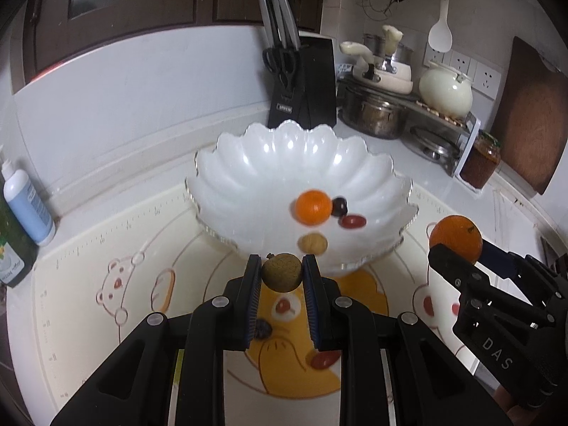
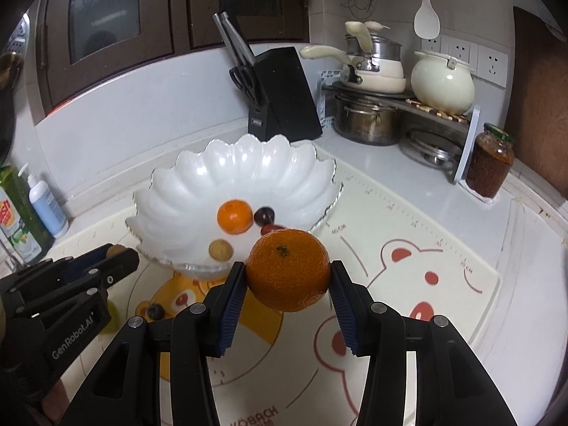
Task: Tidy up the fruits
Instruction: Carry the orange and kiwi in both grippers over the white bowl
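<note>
My left gripper (image 1: 282, 271) is shut on a small brown longan (image 1: 282, 272), held just in front of the white scalloped bowl (image 1: 248, 163). My right gripper (image 2: 288, 277) is shut on an orange (image 2: 288, 269), held in front of the bowl (image 2: 198, 174); it also shows in the left wrist view (image 1: 456, 238). In the bowl lie an orange (image 1: 313, 207), a dark grape (image 1: 339, 206), a red fruit (image 1: 353, 222) and a longan (image 1: 312, 244). On the mat lie a dark grape (image 1: 263, 330), a red fruit (image 1: 325, 359), and the same grape in the right wrist view (image 2: 155, 311).
The bear-print mat (image 2: 426, 266) covers the counter. A black knife block (image 1: 305, 85), pots (image 1: 376, 110), a cream kettle (image 1: 445, 92) and a red jar (image 1: 481, 161) stand behind. Soap bottles (image 1: 28, 198) stand at the left.
</note>
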